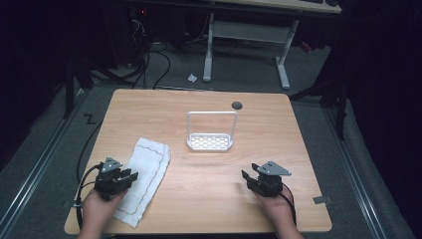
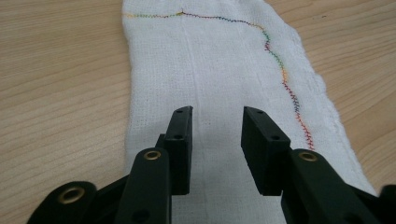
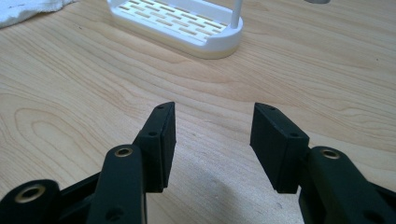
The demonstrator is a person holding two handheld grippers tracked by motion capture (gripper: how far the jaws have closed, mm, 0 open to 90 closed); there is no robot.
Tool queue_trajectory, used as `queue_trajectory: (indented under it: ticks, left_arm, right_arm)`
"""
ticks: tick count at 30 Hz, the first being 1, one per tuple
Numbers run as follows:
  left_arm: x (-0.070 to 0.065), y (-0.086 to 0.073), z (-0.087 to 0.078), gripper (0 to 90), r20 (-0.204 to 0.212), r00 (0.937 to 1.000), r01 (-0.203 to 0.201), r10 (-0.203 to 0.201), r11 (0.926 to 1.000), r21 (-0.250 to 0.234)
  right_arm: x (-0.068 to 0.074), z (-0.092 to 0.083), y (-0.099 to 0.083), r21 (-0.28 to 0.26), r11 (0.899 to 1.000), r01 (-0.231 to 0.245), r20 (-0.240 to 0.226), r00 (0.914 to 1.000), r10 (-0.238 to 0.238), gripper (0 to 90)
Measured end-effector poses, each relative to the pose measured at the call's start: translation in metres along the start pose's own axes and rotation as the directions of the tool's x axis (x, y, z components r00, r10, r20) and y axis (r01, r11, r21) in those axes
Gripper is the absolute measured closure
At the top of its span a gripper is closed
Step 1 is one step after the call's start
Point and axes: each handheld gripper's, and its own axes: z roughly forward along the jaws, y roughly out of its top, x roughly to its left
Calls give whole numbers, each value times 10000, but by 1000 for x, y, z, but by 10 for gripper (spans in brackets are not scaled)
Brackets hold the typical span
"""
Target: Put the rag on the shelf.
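Left gripper (image 1: 130, 175) poised over the cloth (image 1: 144, 172), jaws spread and empty.

One white cloth lies folded flat at the lower left of the high view, on the table (image 1: 278, 129), its long side running diagonally; in the left gripper view it fills the centre, with a coloured stitch line curving near its right edge. It looks light, soft and limp, so it should sag and unfold when lifted; a pinch at a corner or along the hemmed edge seems the safest hold, since the flat middle offers nothing to bite. The right gripper (image 1: 247, 179), at the lower right, also stands spread with nothing between its jaws, well apart from the cloth. One white rack (image 1: 210, 142) sits mid-frame. Two grippers, one cloth, one rack.
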Motion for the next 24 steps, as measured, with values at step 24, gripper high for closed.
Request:
queue_trajectory:
  ticks: [24]
  left_arm:
    - [-76, 9, 23, 866, 1751, 9785, -1302, 1092, 9850, 1130]
  right_arm:
    - [11, 3, 1, 74, 9995, 304, -248, 9992, -302, 507]
